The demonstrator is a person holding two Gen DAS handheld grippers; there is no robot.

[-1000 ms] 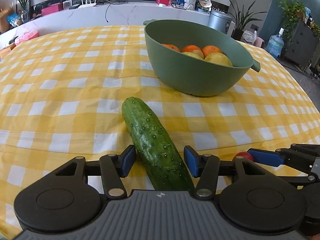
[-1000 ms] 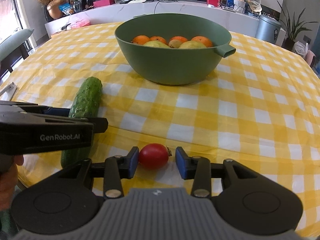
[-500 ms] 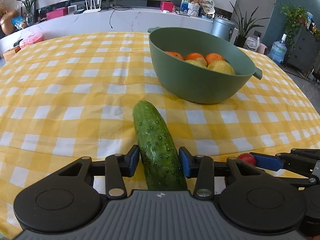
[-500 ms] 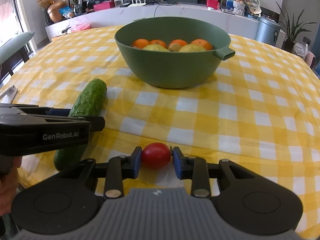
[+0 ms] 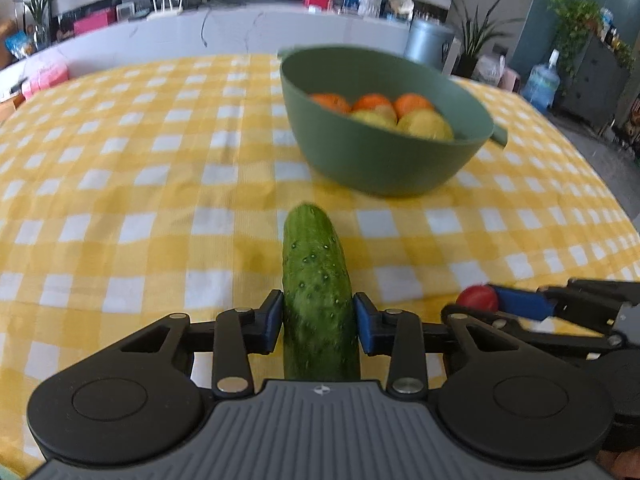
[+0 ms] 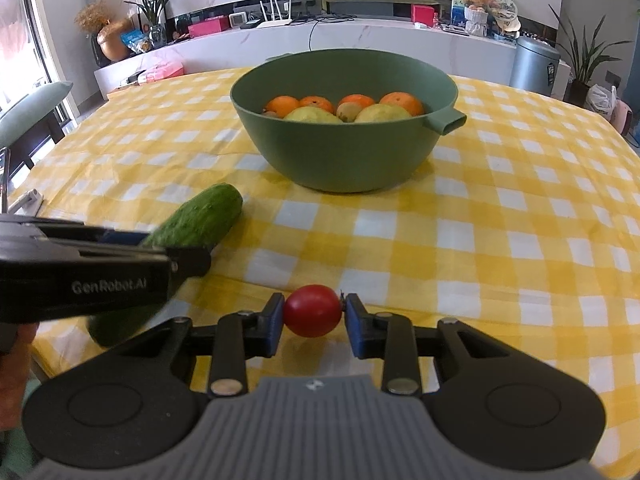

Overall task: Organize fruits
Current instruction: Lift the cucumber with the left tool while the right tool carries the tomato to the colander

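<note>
Left gripper (image 5: 318, 322): blue fingers (image 5: 271, 320) have just been closing and now press both flanks of the cucumber (image 5: 316, 292), which runs lengthwise between them, its far tip toward 12 o'clock.

Right gripper (image 6: 313, 322): fingers (image 6: 356, 328) closed on a small red tomato (image 6: 313, 311), pads touching it at 3 and 9 o'clock. In the right wrist view the cucumber sits at 10 o'clock of the tomato, partly behind the left gripper's black body.

Green bowl (image 6: 344, 152): stands on the counter at 12 o'clock beyond both grippers, apart from cucumber and tomato, one handle at its 3 o'clock. Contents: oranges (image 6: 401, 103) along the back, yellow-green fruits (image 6: 382, 113) in front.

Counter (image 6: 500, 240): covered with a yellow and white checked cloth.

Left wrist view: slightly blurred.
</note>
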